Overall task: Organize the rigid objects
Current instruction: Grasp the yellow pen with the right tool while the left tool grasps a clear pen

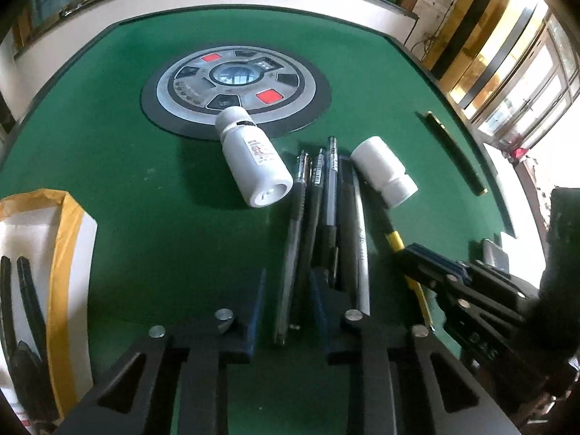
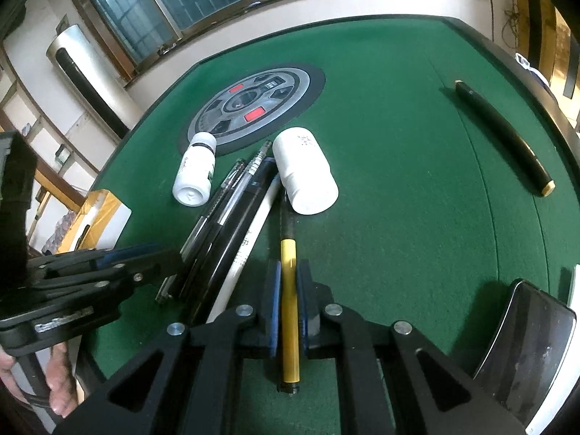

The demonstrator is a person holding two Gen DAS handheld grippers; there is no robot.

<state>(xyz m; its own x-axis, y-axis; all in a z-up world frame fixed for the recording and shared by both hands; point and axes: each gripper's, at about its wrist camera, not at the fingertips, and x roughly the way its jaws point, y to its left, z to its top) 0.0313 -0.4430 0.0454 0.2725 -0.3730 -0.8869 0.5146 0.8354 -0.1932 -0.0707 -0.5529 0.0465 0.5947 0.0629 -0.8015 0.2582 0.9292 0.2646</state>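
A row of several pens [image 1: 326, 217] lies on the green felt table [image 1: 127, 166], also seen in the right wrist view [image 2: 232, 217]. Two white bottles lie on their sides: one with a label [image 1: 253, 159] left of the pens, a wider one [image 1: 384, 170] at their right. My left gripper [image 1: 288, 290] is open, its fingers either side of the leftmost pens. My right gripper [image 2: 289, 282] is shut on a yellow and black pen [image 2: 289, 290] low over the felt. The wider bottle [image 2: 304, 170] lies just beyond that pen's tip.
A round control panel [image 1: 235, 87] sits in the table's middle. A black pen with gold ends [image 2: 504, 137] lies apart at the right. A white box with yellow tape [image 1: 54, 253] stands at the left, holding black items. A dark phone-like slab [image 2: 525, 359] lies at the near right.
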